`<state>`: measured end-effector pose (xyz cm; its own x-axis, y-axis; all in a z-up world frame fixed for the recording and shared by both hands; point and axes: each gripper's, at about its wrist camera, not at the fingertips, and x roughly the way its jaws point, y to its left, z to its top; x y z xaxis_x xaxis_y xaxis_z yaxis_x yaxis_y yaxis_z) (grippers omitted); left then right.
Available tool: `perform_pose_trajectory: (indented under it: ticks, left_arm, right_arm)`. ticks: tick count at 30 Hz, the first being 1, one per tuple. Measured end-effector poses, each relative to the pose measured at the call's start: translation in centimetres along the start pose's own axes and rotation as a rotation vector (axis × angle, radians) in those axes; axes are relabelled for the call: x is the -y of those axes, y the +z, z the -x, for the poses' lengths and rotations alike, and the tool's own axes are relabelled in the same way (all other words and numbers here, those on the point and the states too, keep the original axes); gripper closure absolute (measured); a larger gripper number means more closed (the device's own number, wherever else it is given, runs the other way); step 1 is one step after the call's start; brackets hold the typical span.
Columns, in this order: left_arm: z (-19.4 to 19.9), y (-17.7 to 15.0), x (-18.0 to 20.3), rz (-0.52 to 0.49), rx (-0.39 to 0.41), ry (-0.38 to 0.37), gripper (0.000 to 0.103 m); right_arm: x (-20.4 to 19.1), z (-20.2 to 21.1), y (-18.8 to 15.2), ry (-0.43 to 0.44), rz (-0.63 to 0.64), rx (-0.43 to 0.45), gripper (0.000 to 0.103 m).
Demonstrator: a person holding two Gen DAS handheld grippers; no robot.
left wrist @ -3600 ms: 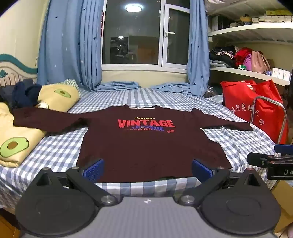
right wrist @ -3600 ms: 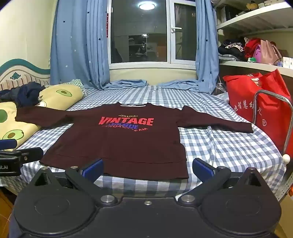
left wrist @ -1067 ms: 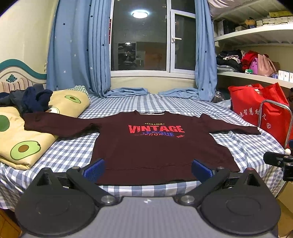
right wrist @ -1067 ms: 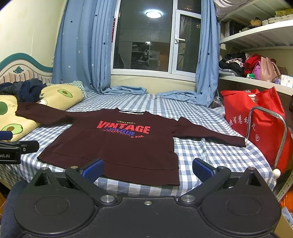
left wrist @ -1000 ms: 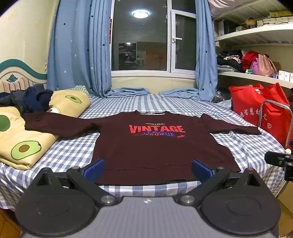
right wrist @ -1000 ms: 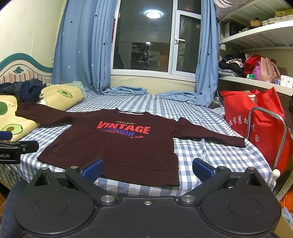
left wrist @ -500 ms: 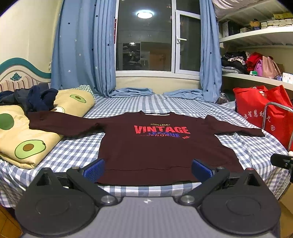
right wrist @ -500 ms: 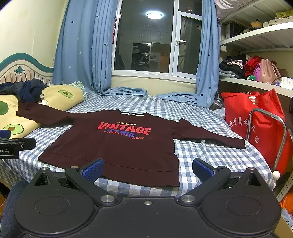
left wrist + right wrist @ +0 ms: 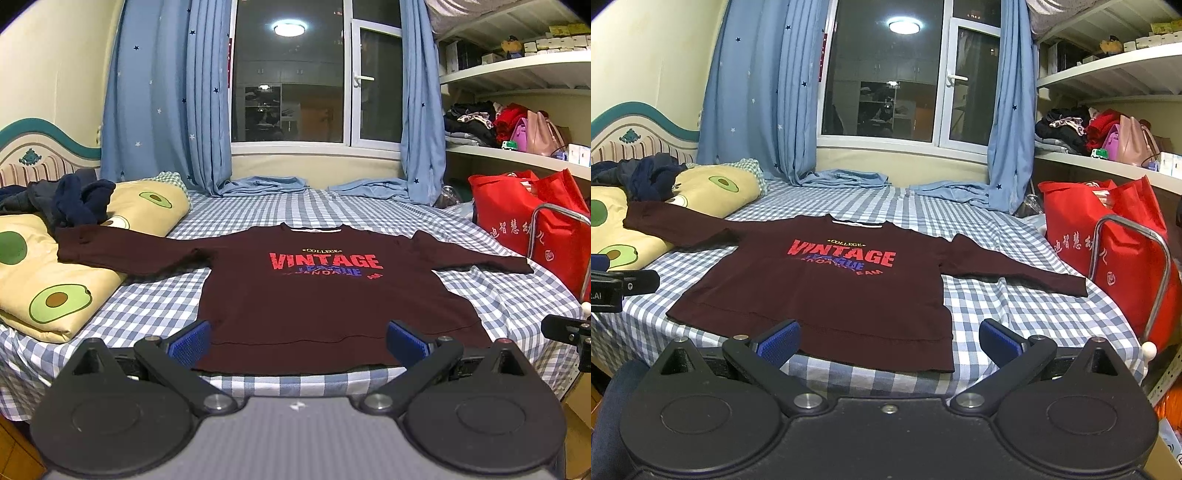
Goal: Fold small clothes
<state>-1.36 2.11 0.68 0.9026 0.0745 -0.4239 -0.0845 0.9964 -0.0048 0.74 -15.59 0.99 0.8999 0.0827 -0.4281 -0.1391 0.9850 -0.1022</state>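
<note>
Sweatshirt (image 9: 325, 295) of dark maroon lay flat and face up on the blue-and-white checked bed (image 9: 155, 306), its collar toward the window (image 9: 295, 74) and its hem at the near edge, closest to you. Red letters across the chest read "VINTAGE". Both long sleeves were spread outward — the left one reached onto the yellow avocado-print pillows (image 9: 48, 284), the right one stretched toward the red shopping bag (image 9: 1108, 229) beside the bed.

You held your left gripper (image 9: 297, 341) just short of the hem, its blue-padded fingers (image 9: 190, 341) spread wide with nothing between them. Your right gripper (image 9: 888, 341) sat the same way — wide apart, empty, facing the hem's right corner. Neither touched the cloth.

A heap of dark clothes (image 9: 70, 201) rested on the pillows by the headboard. Blue star-dotted curtains (image 9: 166, 103) hung at both sides of the window, and shelves (image 9: 1108, 96) on the right wall carried clothes and bags.
</note>
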Motion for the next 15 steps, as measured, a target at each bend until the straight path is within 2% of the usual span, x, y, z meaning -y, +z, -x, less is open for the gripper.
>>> perform_pose_trajectory:
  ticks: [15]
  left_arm:
    - [-0.6,0.0,1.3,-0.030,-0.018,-0.018,0.000]
  right_arm:
    - [1.8,-0.8,-0.5,-0.017,-0.045,-0.017,0.001]
